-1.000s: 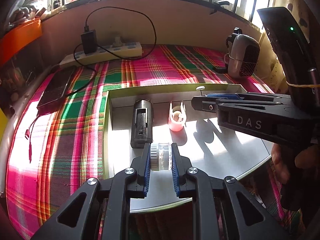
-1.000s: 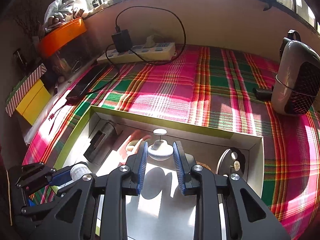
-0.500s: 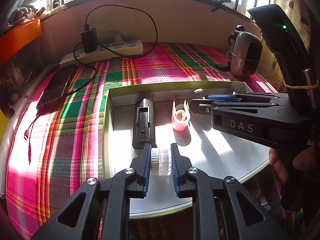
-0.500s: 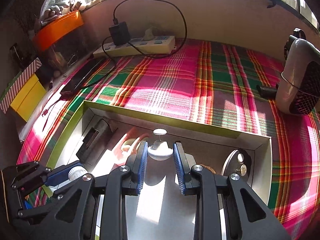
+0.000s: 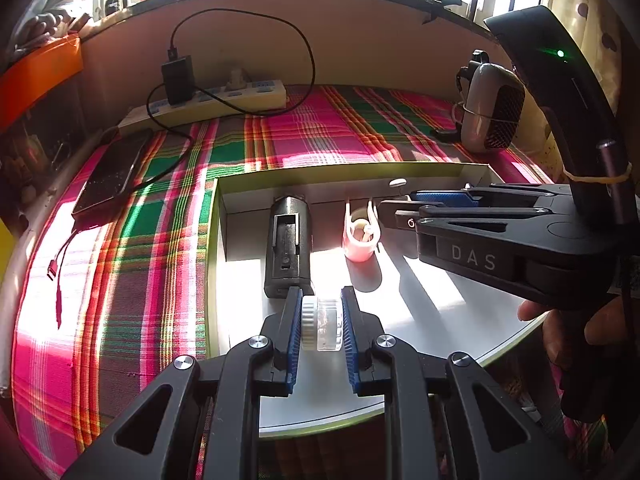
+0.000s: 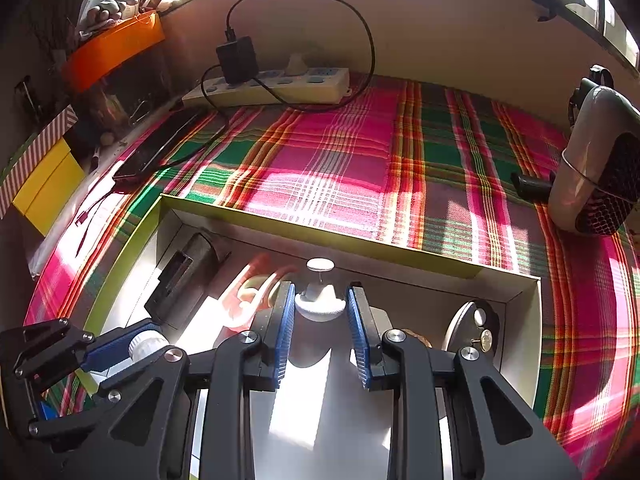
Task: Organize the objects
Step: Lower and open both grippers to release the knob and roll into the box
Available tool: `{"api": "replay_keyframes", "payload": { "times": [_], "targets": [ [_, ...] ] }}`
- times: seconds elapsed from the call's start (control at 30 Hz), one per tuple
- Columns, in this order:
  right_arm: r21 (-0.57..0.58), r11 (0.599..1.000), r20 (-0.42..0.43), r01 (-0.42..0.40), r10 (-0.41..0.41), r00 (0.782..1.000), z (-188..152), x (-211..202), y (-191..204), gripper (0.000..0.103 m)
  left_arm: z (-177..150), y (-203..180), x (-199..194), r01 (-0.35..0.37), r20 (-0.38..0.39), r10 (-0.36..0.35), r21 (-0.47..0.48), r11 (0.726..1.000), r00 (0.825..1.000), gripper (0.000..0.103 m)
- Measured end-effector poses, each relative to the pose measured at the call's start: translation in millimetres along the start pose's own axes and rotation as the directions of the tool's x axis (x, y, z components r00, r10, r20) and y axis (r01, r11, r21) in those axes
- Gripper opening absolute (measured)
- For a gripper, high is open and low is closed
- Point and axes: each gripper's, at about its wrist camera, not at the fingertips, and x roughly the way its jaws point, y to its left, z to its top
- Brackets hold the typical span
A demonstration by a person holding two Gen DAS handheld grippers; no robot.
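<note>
My left gripper (image 5: 320, 316) is shut on a small clear jar with a white ribbed cap (image 5: 322, 323), held low over the white floor of a shallow open box (image 5: 352, 170). My right gripper (image 6: 321, 312) is shut on a small white knob with a pin and flat top (image 6: 320, 294), held over the box's back part. A black cylindrical device (image 5: 287, 248) and a pink clip (image 5: 360, 236) lie in the box. The right gripper also shows in the left wrist view (image 5: 404, 208), and the left gripper in the right wrist view (image 6: 132, 346).
The box sits on a pink and green plaid cloth (image 6: 344, 152). A white power strip with a black charger (image 5: 208, 100), a dark phone (image 5: 110, 176), and a grey mesh-fronted device (image 5: 490, 114) lie around it. A round dark disc with coins (image 6: 476, 326) sits in the box's right corner.
The left gripper has moved forward with the jar, closer to the black device. The right gripper holds the white knob and has moved forward slightly.
</note>
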Motion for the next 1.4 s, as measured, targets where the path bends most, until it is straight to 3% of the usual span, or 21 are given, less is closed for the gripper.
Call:
{"api": "replay_keyframes", "payload": {
  "times": [0.5, 0.77, 1.4],
  "targets": [
    [0.014, 1.0, 0.004, 0.005, -0.005, 1.0, -0.6, -1.3, -1.6, 0.038, 0.0, -1.1, 0.5, 0.008, -0.005, -0.008, 0.001, 1.0, 1.0, 0.025],
    [0.031, 1.0, 0.023, 0.001, -0.002, 1.0, -2.1, -7.7, -4.1, 0.039, -0.6, -2.0, -0.6, 0.009, -0.003, -0.009, 0.0, 1.0, 1.0, 0.035],
    [0.047, 0.999, 0.118, -0.008, 0.003, 0.993, -14.7, -55.2, 2.2, 0.041, -7.3, -8.3, -34.8, -0.007, 0.051, 0.007, 0.009, 1.0, 0.999, 0.037]
  ]
}}
